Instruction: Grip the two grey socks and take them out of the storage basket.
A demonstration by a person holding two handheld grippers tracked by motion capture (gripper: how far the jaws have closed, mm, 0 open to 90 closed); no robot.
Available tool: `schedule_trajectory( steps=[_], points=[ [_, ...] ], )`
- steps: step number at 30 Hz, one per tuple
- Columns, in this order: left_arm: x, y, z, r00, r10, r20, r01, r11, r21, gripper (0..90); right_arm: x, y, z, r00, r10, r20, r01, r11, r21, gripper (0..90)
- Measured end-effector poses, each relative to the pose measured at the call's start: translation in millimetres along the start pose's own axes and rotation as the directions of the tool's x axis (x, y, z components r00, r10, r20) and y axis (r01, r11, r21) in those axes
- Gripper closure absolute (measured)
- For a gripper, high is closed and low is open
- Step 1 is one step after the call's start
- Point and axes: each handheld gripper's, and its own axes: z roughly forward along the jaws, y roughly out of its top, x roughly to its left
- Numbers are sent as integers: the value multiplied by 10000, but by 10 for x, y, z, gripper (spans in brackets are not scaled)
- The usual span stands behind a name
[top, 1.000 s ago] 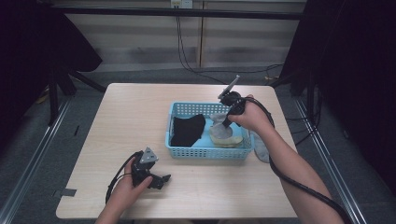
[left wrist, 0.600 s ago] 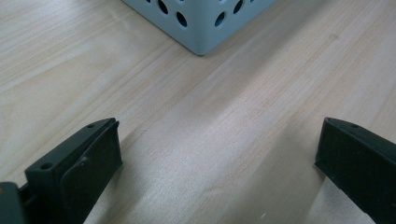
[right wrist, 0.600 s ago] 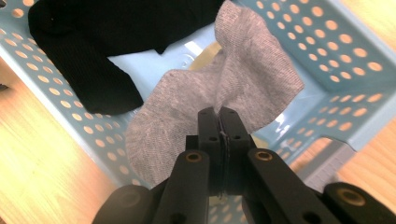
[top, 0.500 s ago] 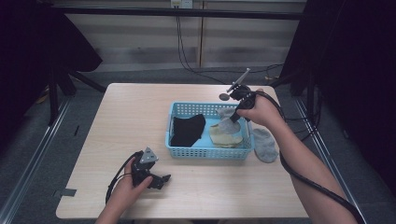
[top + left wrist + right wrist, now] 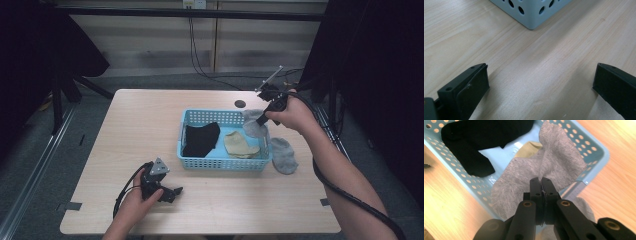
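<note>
My right hand-held gripper [image 5: 541, 182], jaws closed on a thin fold of grey sock [image 5: 554, 167], may drop it outside the basket [image 5: 187, 162]; my left [image 5: 540, 82] rests wide open, empty.

Light wood table [image 5: 125, 130] on grey floor [image 5: 30, 165], black drapes [image 5: 30, 55] L & R (dim bg).

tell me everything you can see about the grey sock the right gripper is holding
The grey sock is a soft knit, light heathered grey, short, like an ankle sock. The right gripper pinches a fold of it between shut jaws, so it hangs limp and bunched, lifted above the right end of the blue basket. In the high view it dangles over the basket's far right corner. A tan sock and a black sock lie in the basket below; a second grey sock lies on the table beside it.
</note>
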Motion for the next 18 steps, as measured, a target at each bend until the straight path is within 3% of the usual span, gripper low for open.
schedule_trajectory(
  steps=[18],
  points=[
    [-2, 0, 1, 10000, -39, -9, 39, 10000, -35, 0, -224, -235, -262, 9990, 372, 263, -368, 9992, -147, 893]
  ],
)
